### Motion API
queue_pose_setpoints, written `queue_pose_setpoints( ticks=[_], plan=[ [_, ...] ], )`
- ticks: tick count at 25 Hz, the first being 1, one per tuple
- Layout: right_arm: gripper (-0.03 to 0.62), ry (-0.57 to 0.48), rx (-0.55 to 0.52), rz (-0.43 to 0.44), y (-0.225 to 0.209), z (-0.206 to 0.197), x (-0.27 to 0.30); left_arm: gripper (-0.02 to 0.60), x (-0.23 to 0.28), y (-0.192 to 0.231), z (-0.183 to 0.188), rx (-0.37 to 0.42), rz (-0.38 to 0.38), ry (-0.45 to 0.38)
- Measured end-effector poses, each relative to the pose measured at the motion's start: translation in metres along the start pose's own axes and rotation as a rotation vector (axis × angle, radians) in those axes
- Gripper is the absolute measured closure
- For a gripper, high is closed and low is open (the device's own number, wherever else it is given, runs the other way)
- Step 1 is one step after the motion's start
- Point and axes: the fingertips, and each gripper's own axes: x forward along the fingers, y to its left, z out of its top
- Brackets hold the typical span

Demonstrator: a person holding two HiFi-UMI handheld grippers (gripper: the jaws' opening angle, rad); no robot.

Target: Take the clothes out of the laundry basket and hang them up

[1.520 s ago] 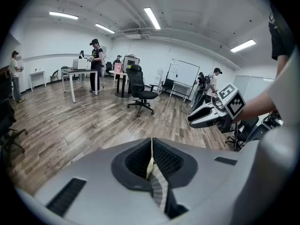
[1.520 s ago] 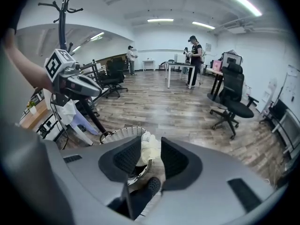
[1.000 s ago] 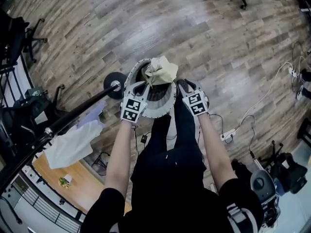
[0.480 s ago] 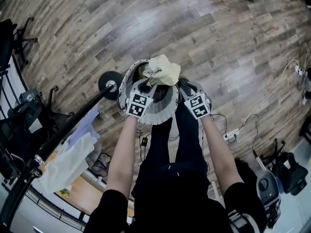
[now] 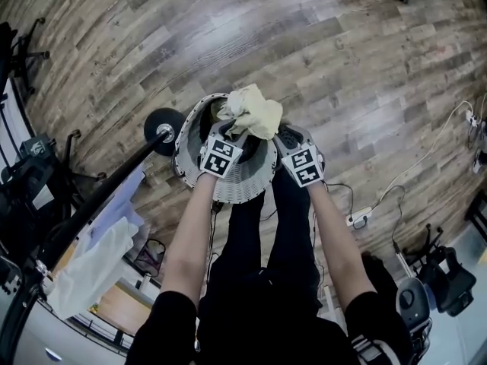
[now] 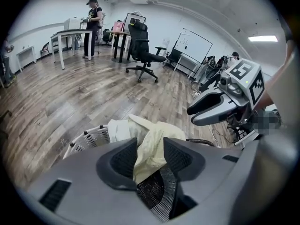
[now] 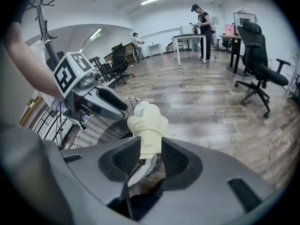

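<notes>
Pale yellow cloth (image 5: 251, 111) heaped in the white laundry basket (image 5: 232, 190), right gripper (image 7: 150, 154) clamped on one fold, left gripper (image 6: 151, 156) beside it, jaws just opened wide, cloth lying loose between them, wood floor (image 5: 342, 52) beyond both.
</notes>
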Motion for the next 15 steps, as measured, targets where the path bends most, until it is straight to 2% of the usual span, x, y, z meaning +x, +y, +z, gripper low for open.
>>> queue_pose_setpoints(
  ticks=[2,4,8,10,11,12,13,14,15],
  plan=[
    [0.441,-0.003,0.023,0.013,-0.001,-0.005,0.012,0.409,0.01,0.003,-0.004,0.008,0.002,0.012],
    [0.402,-0.022,0.099,0.036,-0.004,-0.01,0.026,0.407,0.02,0.006,-0.011,0.009,-0.001,0.027],
    [0.349,-0.058,0.353,0.087,-0.014,-0.023,0.049,0.408,0.037,0.006,-0.023,-0.006,-0.028,0.056],
    [0.344,-0.054,0.462,0.119,-0.018,-0.031,0.058,0.41,0.044,0.004,-0.028,0.0,-0.039,0.075],
    [0.352,-0.052,0.506,0.143,-0.018,-0.033,0.061,0.426,0.045,0.004,-0.03,0.002,-0.04,0.083],
    [0.396,-0.053,0.533,0.169,-0.015,-0.033,0.061,0.463,0.046,0.003,-0.031,0.002,-0.04,0.088],
    [0.478,-0.057,0.532,0.19,-0.011,-0.031,0.058,0.501,0.046,0.001,-0.032,0.0,-0.04,0.092],
    [0.546,-0.06,0.497,0.203,-0.006,-0.028,0.055,0.516,0.045,-0.002,-0.033,-0.004,-0.042,0.093],
    [0.564,-0.058,0.434,0.209,0.0,-0.024,0.051,0.533,0.043,-0.006,-0.032,-0.009,-0.045,0.092]
  ],
)
